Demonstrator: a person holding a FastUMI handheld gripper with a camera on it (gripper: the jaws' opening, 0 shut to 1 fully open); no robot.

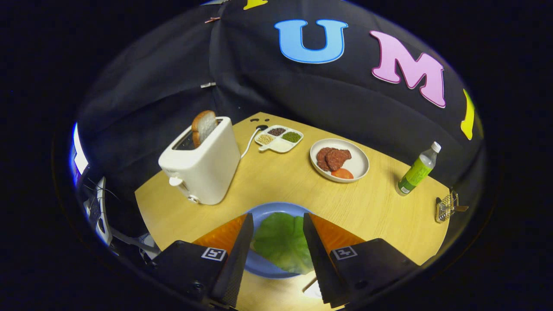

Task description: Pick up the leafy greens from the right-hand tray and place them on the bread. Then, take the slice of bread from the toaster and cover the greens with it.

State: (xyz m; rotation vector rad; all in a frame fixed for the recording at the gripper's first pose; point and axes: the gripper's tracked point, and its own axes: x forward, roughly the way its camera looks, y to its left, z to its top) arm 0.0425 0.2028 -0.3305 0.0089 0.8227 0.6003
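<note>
Pale wooden table (293, 190) with a curved far edge, closed in behind by a black cloth wall (302, 95) hanging in folds. Gripper (277, 229) held above the near part of the table, fingers (239, 242) spread wide apart, pinching nothing. Between the fingers, lower down: a blue plate (276, 209) with a green lettuce leaf (281, 242) spread flat over it; whether bread lies under the leaf cannot be told. Beyond the fingers to the left, a white toaster (203, 166) near the table's edge, one slice of bread (203, 125) standing upright and half out of its slot. White cord (249, 144) running from behind the toaster toward the back. Further back, a small divided tray (278, 138) holding grains and seeds in separate sections. Just right of that, a white plate (358, 166) with brown meat pieces (333, 157) and a tomato slice (342, 173). Well apart to the right, a clear bottle (418, 169) with a green label, standing upright. Near the table's right edge, a small metal grater (447, 207). Off the table's left side, dim equipment and cables, too dark to make out.
</note>
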